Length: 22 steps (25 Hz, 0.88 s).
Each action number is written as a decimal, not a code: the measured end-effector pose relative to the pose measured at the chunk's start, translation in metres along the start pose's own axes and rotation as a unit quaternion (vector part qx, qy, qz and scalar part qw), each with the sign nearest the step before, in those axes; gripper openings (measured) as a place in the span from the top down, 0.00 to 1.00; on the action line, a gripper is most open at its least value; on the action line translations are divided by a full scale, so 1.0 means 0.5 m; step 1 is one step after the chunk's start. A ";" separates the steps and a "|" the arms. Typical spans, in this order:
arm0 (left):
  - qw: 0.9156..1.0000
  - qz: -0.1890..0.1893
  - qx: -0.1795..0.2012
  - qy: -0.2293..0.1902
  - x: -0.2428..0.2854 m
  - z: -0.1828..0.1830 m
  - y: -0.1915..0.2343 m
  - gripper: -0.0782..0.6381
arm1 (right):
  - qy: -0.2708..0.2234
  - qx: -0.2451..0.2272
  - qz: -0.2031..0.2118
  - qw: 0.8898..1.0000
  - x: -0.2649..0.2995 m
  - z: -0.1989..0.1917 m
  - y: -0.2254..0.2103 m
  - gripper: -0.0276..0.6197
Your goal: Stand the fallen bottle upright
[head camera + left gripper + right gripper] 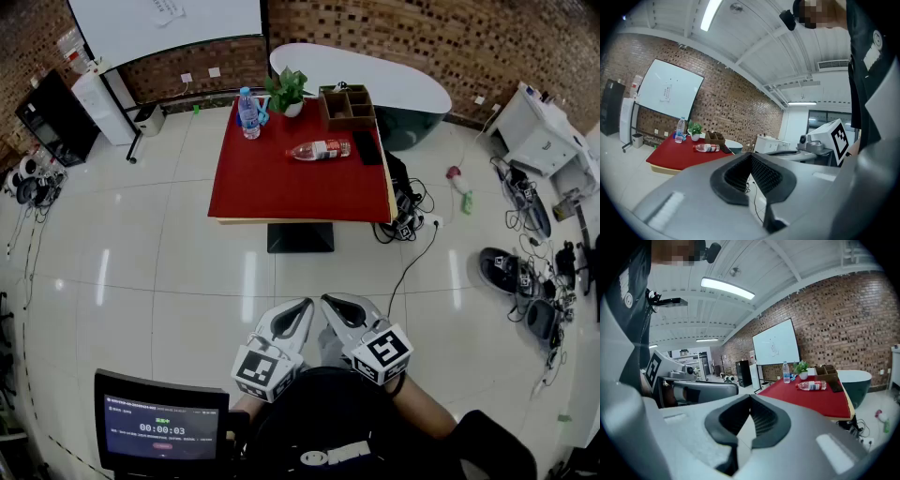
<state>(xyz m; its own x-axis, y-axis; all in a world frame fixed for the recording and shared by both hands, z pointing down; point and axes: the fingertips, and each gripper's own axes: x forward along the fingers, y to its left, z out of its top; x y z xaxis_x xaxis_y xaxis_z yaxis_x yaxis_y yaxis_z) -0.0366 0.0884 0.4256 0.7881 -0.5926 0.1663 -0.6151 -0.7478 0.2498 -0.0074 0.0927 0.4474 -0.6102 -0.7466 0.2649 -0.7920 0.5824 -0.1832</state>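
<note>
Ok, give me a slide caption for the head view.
Left tongs and right tongs, shut and empty, face the red table where the fallen bottle lies near an upright bottle.

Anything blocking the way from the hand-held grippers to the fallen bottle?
Nothing visible. Only floor and the red table lie between the fallen bottle and the left hand-held gripper or right hand-held gripper.

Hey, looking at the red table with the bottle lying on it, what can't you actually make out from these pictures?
- Fallen bottle: its label print is too small to read in every view.
- Wooden box: contents too small and shadowed by its dividers, head view.
- Blue object: partly hidden behind the upright bottle, so it cannot be identified.
- Screen: the small text lines are too tiny to read, head view.
</note>
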 end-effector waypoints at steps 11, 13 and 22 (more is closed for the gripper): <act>1.000 0.024 0.012 0.008 0.233 0.025 0.146 0.88 | -0.004 0.003 0.029 1.000 0.136 0.043 -0.268 0.95; 0.999 0.029 0.013 0.006 0.290 0.051 0.164 0.88 | -0.006 -0.005 0.041 0.999 0.155 0.074 -0.327 0.95; 0.997 0.055 0.049 0.032 0.474 0.103 0.214 0.88 | -0.002 -0.002 0.089 0.996 0.227 0.130 -0.537 0.94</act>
<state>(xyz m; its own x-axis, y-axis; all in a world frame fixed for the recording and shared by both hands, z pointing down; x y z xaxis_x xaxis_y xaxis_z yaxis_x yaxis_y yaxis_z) 0.0832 -0.1473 0.4426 0.7132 -0.6551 0.2493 -0.6952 -0.7066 0.1320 0.1348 -0.1694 0.4651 -0.7407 -0.6331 0.2249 -0.6716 0.7065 -0.2231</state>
